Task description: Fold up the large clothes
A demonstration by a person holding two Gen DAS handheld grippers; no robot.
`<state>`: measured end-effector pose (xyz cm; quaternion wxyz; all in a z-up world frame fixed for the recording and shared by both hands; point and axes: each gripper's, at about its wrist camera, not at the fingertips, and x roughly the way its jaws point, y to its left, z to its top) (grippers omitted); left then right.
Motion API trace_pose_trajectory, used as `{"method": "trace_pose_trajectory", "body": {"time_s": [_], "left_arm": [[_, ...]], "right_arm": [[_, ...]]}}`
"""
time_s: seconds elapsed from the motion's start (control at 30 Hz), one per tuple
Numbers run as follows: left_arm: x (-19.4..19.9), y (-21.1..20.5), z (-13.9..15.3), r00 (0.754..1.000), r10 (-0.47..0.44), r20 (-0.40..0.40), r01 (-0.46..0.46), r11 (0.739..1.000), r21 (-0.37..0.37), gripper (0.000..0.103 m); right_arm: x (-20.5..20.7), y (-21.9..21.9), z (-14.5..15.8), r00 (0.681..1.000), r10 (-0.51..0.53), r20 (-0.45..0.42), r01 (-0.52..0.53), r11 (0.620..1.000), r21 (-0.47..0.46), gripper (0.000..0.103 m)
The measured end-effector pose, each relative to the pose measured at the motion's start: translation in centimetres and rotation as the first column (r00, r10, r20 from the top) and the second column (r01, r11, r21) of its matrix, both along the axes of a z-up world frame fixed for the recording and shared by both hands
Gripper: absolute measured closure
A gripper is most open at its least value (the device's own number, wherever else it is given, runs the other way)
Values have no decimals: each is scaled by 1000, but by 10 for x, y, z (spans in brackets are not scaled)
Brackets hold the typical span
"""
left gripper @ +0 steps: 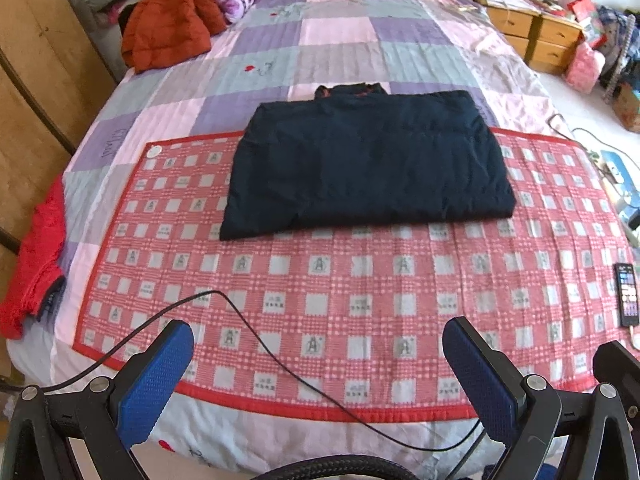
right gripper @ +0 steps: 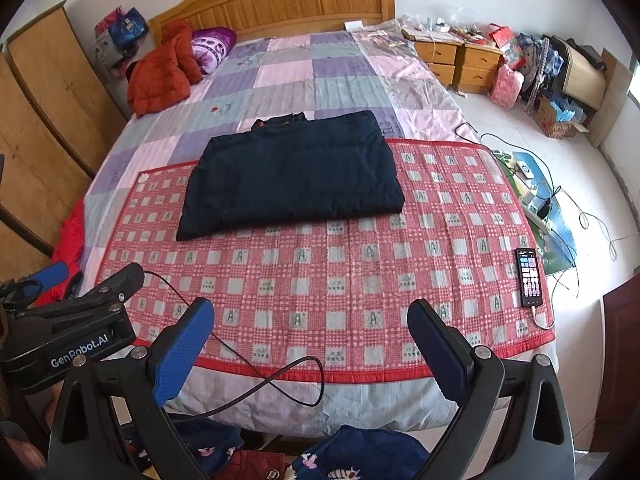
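The left gripper has black angular arms, silver round screws and two blue dimpled finger pads. A thin black cable loops across it, and a braided black hose curves at six o'clock. The right gripper matches; at nine o'clock in its view, the left's black body reads "GenRobot.AI".

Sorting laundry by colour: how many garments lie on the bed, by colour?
Dark navy, folded jacket: 1
Orange puffer jacket: 1
Red garment at the bed's left edge: 1
Total: 3
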<state>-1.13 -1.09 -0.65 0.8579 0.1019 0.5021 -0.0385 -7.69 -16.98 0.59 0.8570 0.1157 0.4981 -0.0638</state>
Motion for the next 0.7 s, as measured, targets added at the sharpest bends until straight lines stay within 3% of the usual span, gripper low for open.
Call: {"method": "trace_pose_trajectory", "body": {"time_s": [0.7], "left_arm": [[-3, 0, 0, 1000, -20, -18, 20, 999, -29, 1]], "right_arm": [[-3, -3, -2, 1000, 3, 2, -3, 1000, 0, 3]]}}
